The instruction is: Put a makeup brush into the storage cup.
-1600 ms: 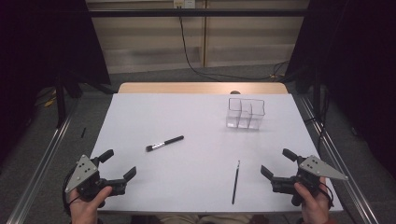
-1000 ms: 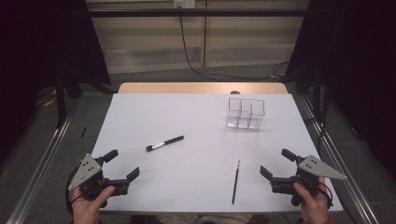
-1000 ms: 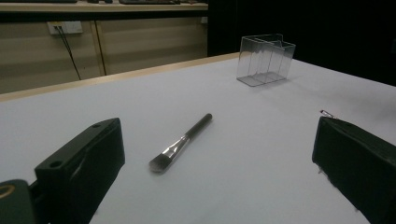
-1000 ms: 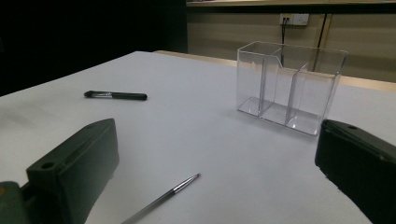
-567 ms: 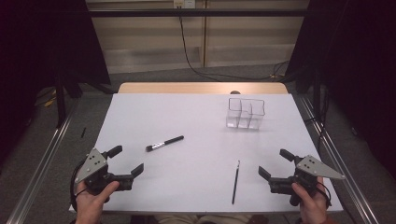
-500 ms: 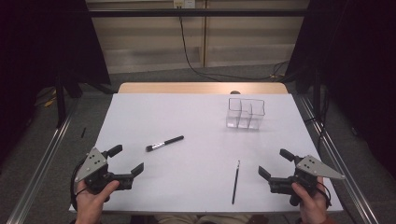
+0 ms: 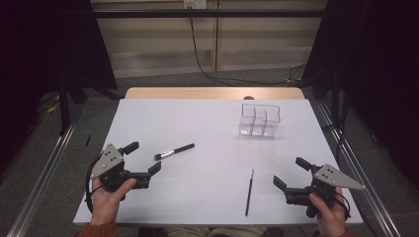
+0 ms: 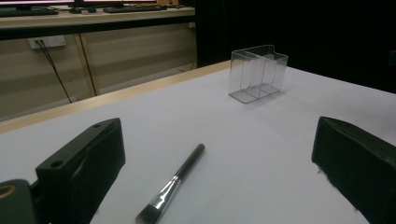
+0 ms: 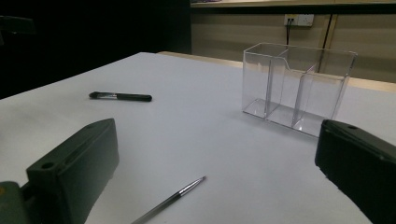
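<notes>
White covers the one tabletop (image 7: 207, 123), and all places below are told from the organizer on it. One clear organizer (image 7: 260, 119) with three compartments stands upright toward the far right of the tabletop, with nothing in it. Two hand-held grippers are over the near edge. The left hand-held gripper (image 7: 143, 160) is well to the near left of the organizer, its jaws spread wide and gripping nothing. The right hand-held gripper (image 7: 291, 174) is on the near side of the organizer, slightly to the right, jaws likewise wide apart and bare. Two brushes lie flat. One makeup brush (image 7: 174, 151), black handled with a silver ferrule, lies to the near left of the organizer, its bristle end just beside the left hand-held gripper's far jaw. One thin brush (image 7: 249, 192) lies nearer than the organizer, just left of the right hand-held gripper.
</notes>
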